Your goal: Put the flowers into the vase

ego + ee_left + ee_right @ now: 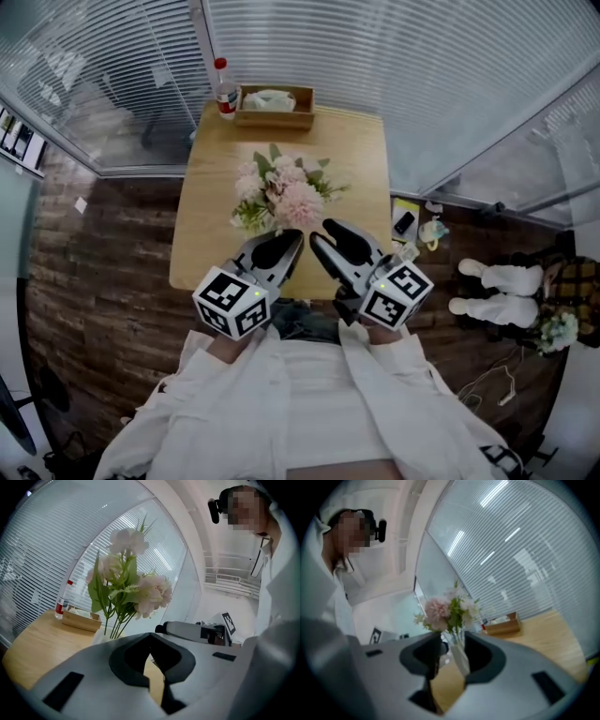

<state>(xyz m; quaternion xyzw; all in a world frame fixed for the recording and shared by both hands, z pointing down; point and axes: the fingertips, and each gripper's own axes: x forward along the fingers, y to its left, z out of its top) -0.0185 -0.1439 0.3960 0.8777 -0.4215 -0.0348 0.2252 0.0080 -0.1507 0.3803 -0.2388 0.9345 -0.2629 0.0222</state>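
Observation:
A bunch of pink and white flowers (286, 192) with green leaves stands upright in the middle of the wooden table (356, 150). In the head view the blooms hide the vase. The white vase (459, 656) shows in the right gripper view, with the flowers (447, 609) rising out of it. My left gripper (295, 234) is just in front of the bunch, its tips meeting with nothing between them (151, 634). My right gripper (323, 230) is beside it with its jaws apart (452, 637). The vase shows through their gap, and the pads do not press on it.
A wooden tray (274, 105) holding tissue and a red-capped bottle (224, 89) sit at the table's far edge. Glass walls with blinds close in behind and at both sides. Small items (412, 225) lie on the floor to the right of the table.

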